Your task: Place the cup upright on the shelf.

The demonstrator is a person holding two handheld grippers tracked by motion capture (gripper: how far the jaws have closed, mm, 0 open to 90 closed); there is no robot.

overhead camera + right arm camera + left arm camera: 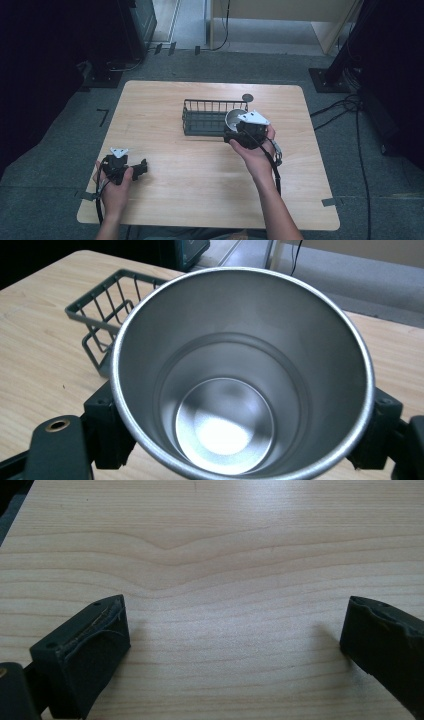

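Right gripper is clamped on a steel cup, held by the right end of the dark wire basket — smooth, round, tapering walls, shiny bottom, nothing inside. The basket looks bare too, though its floor is hard to read from above. Left gripper rests jaws apart on the pale wood-grain desk.
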